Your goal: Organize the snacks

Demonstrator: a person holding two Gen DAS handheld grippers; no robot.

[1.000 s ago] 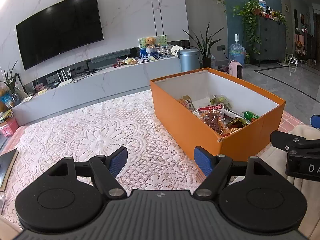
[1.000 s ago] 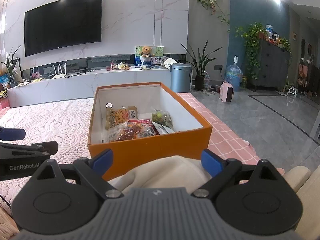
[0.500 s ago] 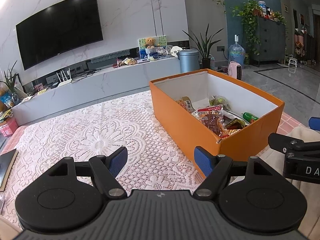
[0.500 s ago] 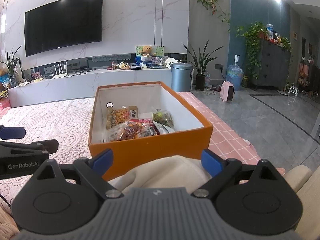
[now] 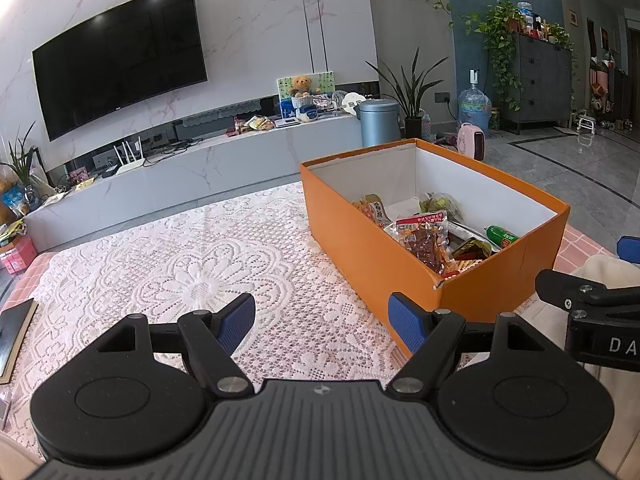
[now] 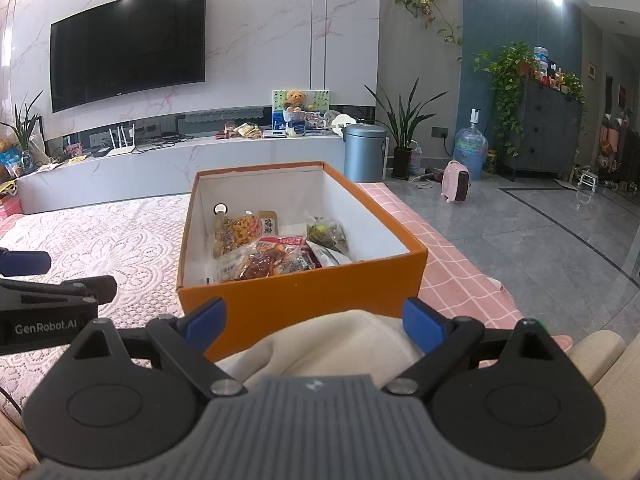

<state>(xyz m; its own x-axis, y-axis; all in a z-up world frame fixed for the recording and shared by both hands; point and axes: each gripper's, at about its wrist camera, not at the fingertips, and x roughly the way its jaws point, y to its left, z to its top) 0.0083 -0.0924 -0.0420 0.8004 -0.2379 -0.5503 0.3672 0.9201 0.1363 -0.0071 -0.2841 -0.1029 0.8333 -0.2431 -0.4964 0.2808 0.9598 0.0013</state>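
Note:
An orange box (image 5: 360, 240) with white inner walls stands on the lace-covered table (image 5: 180, 272); it also shows in the right wrist view (image 6: 304, 296). Several snack packets lie inside it: a red meat packet (image 5: 424, 236), a green packet (image 5: 502, 235), an orange-yellow packet (image 6: 244, 230) and a clear bag of green snacks (image 6: 326, 234). My left gripper (image 5: 322, 322) is open and empty, low over the lace, left of the box's near corner. My right gripper (image 6: 314, 320) is open and empty, just before the box's near wall, above a cream cushion (image 6: 332, 340).
A dark book (image 5: 12, 332) lies at the table's left edge. A pink checked cloth (image 6: 452, 276) covers the table right of the box. Beyond the table are a low TV cabinet (image 5: 180, 176), a grey bin (image 6: 365, 152) and an open tiled floor (image 6: 560, 240).
Both views have shifted only slightly; the box sits a touch lower and nearer in the left wrist view. Both grippers stay open and empty.

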